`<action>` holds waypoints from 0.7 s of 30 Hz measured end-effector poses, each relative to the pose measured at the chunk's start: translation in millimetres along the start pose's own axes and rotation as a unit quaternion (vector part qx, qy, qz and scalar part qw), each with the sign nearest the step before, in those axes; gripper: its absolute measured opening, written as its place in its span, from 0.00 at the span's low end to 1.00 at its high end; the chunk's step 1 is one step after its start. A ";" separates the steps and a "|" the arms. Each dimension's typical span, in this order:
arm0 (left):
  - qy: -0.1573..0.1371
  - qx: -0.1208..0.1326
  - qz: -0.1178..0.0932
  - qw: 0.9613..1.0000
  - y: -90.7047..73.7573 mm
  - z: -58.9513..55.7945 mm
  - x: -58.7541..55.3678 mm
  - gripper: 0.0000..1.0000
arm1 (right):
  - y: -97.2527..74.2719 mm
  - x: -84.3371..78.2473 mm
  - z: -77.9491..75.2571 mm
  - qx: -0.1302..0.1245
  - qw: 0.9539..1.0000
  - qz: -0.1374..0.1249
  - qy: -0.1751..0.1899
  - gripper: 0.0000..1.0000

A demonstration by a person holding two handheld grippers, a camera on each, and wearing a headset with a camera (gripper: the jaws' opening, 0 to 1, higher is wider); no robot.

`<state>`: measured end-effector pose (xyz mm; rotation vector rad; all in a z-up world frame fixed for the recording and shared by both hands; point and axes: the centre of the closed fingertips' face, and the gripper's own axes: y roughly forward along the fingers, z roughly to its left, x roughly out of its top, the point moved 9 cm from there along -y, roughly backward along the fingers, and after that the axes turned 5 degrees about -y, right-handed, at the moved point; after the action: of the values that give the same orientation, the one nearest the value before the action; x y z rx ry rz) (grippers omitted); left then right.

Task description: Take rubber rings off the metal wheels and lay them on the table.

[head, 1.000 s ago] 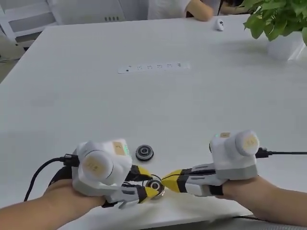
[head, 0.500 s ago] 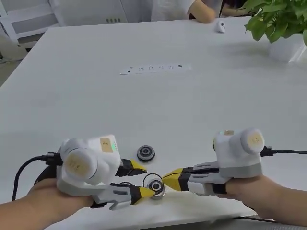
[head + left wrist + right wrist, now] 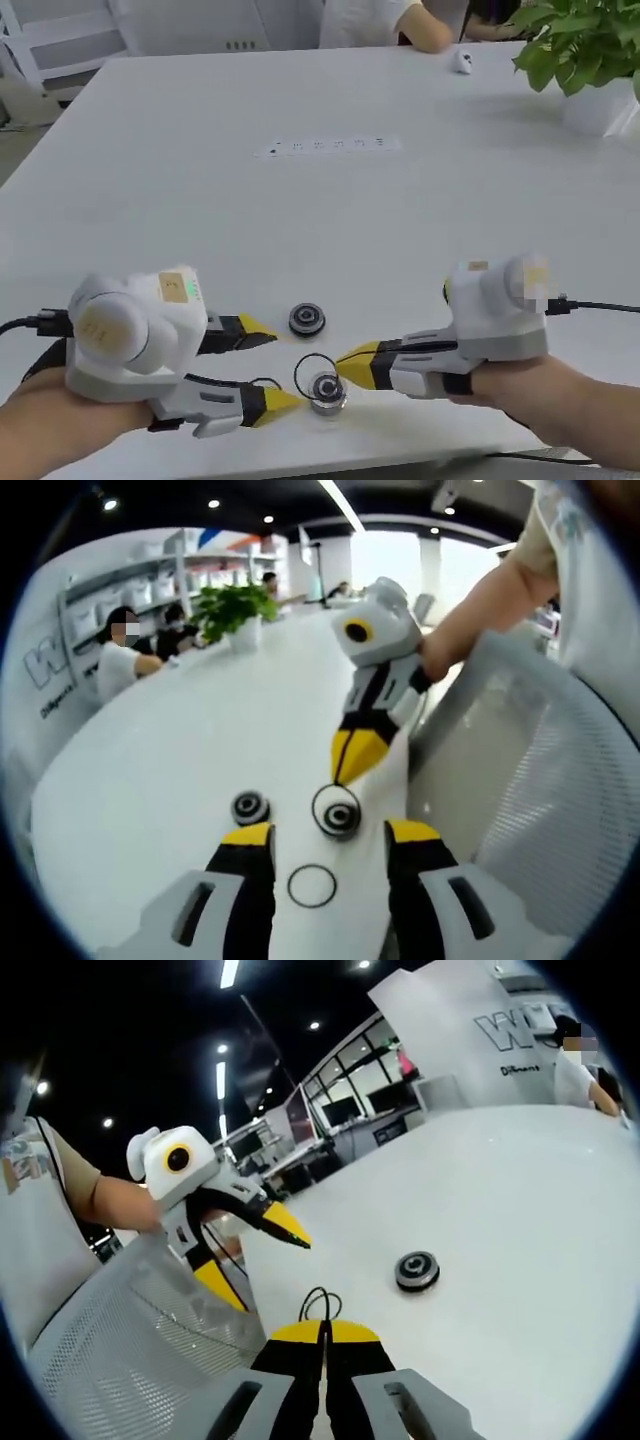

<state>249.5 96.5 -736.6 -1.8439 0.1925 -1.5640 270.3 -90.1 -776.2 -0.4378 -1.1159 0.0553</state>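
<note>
A bare metal wheel [image 3: 326, 390] lies near the table's front edge. Over it my right gripper [image 3: 343, 362] is shut on a thin black rubber ring [image 3: 303, 366], which loops up from its tips [image 3: 318, 1306]. The left gripper view has that ring [image 3: 318, 810] circling the wheel [image 3: 341, 816]. My left gripper [image 3: 266, 366] stands open to the left of the wheel, touching nothing. A loose rubber ring [image 3: 312, 885] lies flat between its jaws. A second wheel [image 3: 306, 319] with its black ring on sits just behind, also in the right gripper view [image 3: 417, 1270].
The white table [image 3: 330, 220] stretches far ahead. A white power strip [image 3: 330, 145] lies at its middle. A potted plant [image 3: 585, 50] stands at the far right corner. A person sits at the far edge. A cable [image 3: 600, 307] trails from the right gripper.
My left gripper has let go of the wheel, opened and drawn back to the left. The right gripper stays shut on the ring beside the wheel.
</note>
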 end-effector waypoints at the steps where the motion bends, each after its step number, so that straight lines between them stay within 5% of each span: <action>1: -0.002 0.003 -0.002 1.000 -2.8 1.4 0.2 0.45 | 0.3 2.2 0.1 0.001 1.000 -0.001 -0.002 0.00; 21: -0.024 0.020 -0.003 0.999 -34.1 6.6 -9.2 0.62 | 17.1 25.1 0.2 0.022 1.000 0.004 -0.018 0.00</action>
<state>242.3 129.4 -724.1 -1.8500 0.1318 -1.5152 284.3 -67.9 -761.0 -0.4029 -1.1468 0.0948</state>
